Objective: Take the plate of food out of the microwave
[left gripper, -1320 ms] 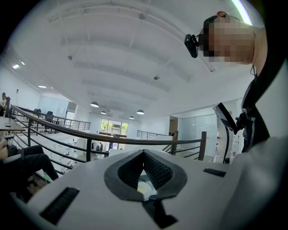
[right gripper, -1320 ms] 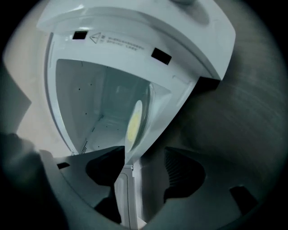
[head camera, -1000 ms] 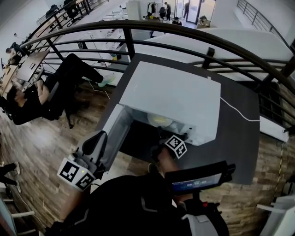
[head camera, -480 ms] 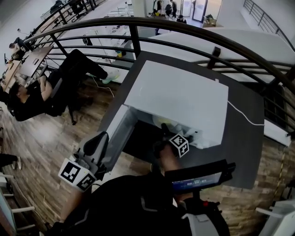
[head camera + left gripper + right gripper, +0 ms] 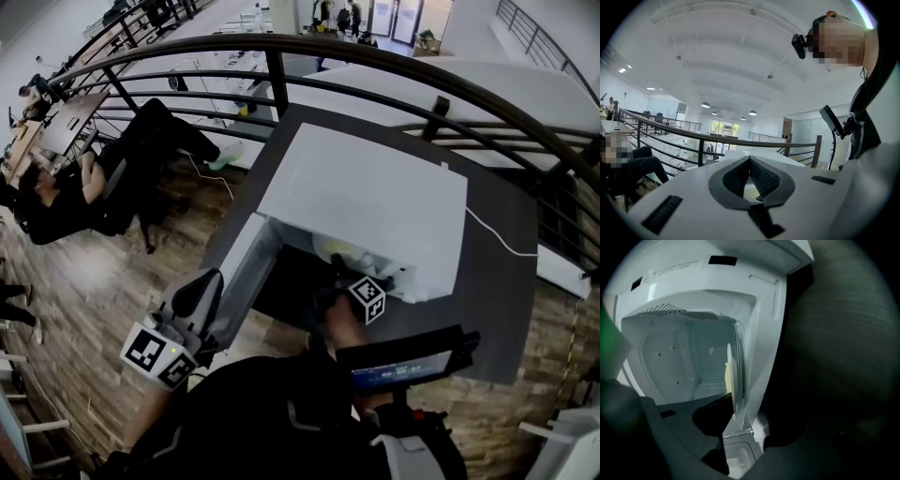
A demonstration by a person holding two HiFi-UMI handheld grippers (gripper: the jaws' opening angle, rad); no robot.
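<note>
- The right claw reaches into the open microwave, rolled onto its side. Its jaws have just been closing. The rim of the plate stands between them, but the pads are not pressing on it, so nothing is gripped.
- The left claw hangs low at the person's left, beside the door and apart from it. Its jaw tips are together and hold nothing.
- The plate sits inside the cavity, close to the front opening, with pale yellow food on it.
- Done so far: the door is swung wide to the left and the right claw is lined up on the plate's near rim.
- To do, as I judge it: close on the rim, lift the plate level, draw it out through the opening and set it down. That is most of the task.
- The microwave stands on a dark table, and a white cable trails across the top. The bare tabletop in front of and to the right of the microwave looks able to take the plate.
- The table stands against a dark curved railing. The floor is wood planking, and a seated person is off to the left. Beyond the railing is a bright, white-ceilinged open office.
</note>
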